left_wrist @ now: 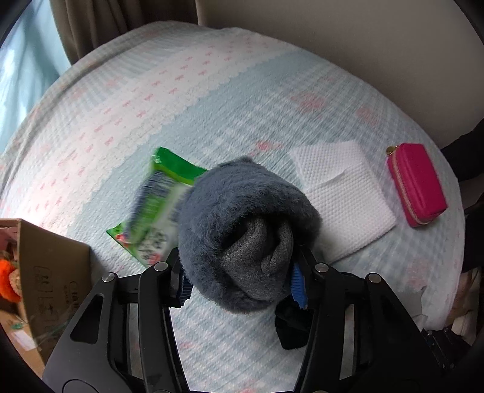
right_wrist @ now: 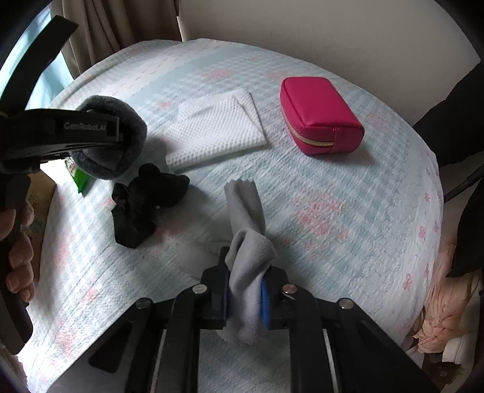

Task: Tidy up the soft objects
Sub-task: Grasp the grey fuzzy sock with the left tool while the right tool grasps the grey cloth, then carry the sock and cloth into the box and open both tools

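My left gripper (left_wrist: pixel 242 281) is shut on a fuzzy blue-grey rolled sock (left_wrist: pixel 245 223) and holds it above the bed; it also shows in the right wrist view (right_wrist: pixel 121 136). My right gripper (right_wrist: pixel 245 299) is shut on a light grey cloth (right_wrist: pixel 248 241) that trails forward onto the bedspread. A black fabric item (right_wrist: pixel 145 202) lies on the bed between the grippers, partly seen under the left gripper (left_wrist: pixel 293 326). A folded white textured cloth (right_wrist: pixel 214 130) lies further back, right of the sock in the left wrist view (left_wrist: pixel 341 196).
A pink zipped pouch (right_wrist: pixel 320 115) lies at the back right (left_wrist: pixel 417 184). A green wipes packet (left_wrist: pixel 154 205) lies left of the sock. A cardboard box (left_wrist: pixel 51 278) holding an orange item stands at the left bed edge. Curtains (right_wrist: pixel 115 27) hang behind.
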### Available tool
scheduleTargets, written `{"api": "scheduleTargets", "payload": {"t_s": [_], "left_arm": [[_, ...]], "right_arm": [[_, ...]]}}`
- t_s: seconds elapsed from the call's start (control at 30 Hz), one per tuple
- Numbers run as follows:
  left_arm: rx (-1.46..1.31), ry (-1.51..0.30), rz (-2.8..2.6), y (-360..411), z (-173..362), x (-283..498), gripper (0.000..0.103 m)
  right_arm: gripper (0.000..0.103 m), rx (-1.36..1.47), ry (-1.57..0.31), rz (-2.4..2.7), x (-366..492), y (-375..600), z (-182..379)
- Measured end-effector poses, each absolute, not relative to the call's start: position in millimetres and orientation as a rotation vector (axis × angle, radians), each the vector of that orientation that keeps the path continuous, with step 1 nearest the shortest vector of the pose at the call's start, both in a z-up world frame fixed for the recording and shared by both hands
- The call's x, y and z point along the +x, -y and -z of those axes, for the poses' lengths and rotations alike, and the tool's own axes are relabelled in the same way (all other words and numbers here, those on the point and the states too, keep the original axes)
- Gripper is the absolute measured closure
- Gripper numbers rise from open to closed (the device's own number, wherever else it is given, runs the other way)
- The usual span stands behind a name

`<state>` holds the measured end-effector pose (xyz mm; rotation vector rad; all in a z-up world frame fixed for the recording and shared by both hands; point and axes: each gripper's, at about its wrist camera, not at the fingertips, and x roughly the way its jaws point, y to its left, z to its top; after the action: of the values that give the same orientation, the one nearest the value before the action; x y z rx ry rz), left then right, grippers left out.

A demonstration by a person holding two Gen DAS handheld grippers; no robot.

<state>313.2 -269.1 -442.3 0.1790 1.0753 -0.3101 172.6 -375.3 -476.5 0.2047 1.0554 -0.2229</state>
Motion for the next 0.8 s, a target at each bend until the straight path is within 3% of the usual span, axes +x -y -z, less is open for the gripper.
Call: {"api": "scheduleTargets", "payload": {"t_s": [0.33, 0.8], "left_arm": [[0.155, -1.024, 0.323, 260, 380, 293, 0.056], [0.073, -0.959, 0.301, 191, 235, 244, 0.056]], "right_arm": [[0.088, 0.199, -0.987, 0.235, 161, 375, 422], [0.088, 0.179, -0.860, 0.216, 141, 342, 275]]}}
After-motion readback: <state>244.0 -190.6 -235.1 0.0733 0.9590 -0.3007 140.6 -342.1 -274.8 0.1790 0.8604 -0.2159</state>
